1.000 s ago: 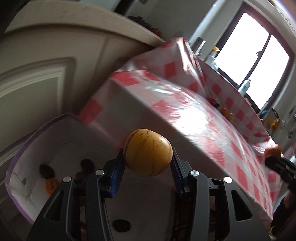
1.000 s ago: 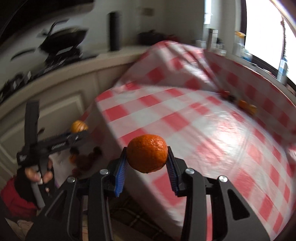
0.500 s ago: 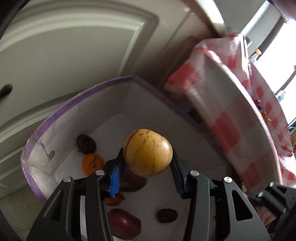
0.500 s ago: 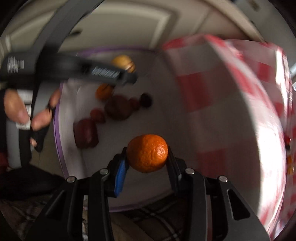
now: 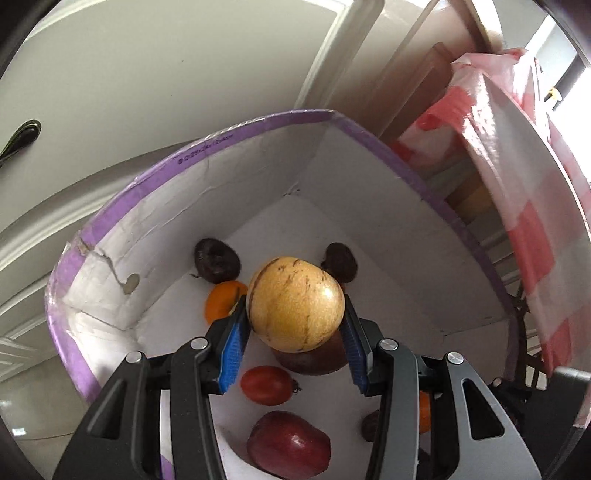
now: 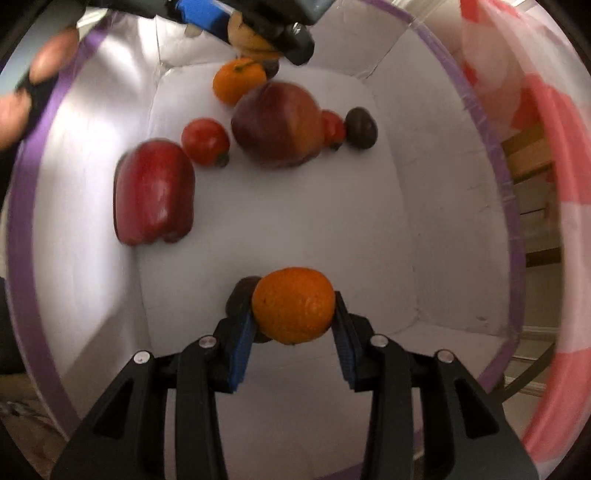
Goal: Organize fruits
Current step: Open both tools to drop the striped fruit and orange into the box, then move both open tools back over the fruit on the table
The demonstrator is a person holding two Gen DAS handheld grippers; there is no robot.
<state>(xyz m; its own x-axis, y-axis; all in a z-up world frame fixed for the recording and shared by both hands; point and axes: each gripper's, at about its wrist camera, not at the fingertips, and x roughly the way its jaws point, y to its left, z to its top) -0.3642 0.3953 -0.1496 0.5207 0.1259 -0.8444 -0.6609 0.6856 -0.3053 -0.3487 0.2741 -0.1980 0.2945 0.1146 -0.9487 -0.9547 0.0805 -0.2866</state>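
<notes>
My left gripper (image 5: 295, 325) is shut on a yellow streaked melon-like fruit (image 5: 295, 302) and holds it above the white box with a purple rim (image 5: 258, 123). My right gripper (image 6: 293, 328) is shut on an orange tangerine (image 6: 293, 304) low inside the same box (image 6: 461, 221). In the box lie a tangerine (image 6: 236, 81), a dark red apple (image 6: 277, 125), a tomato (image 6: 205, 140), a long red apple (image 6: 153, 192) and dark passion fruits (image 6: 362, 127). The left gripper with its fruit shows at the top of the right wrist view (image 6: 255, 22).
The table with the red-and-white checked cloth (image 5: 532, 177) stands right beside the box. White cabinet doors (image 5: 147, 74) are behind the box. A gloved hand (image 6: 33, 85) is at the box's left rim.
Both grippers have moved from above the table down over the box, each still holding its fruit. The right gripper has gone deep inside the box.
</notes>
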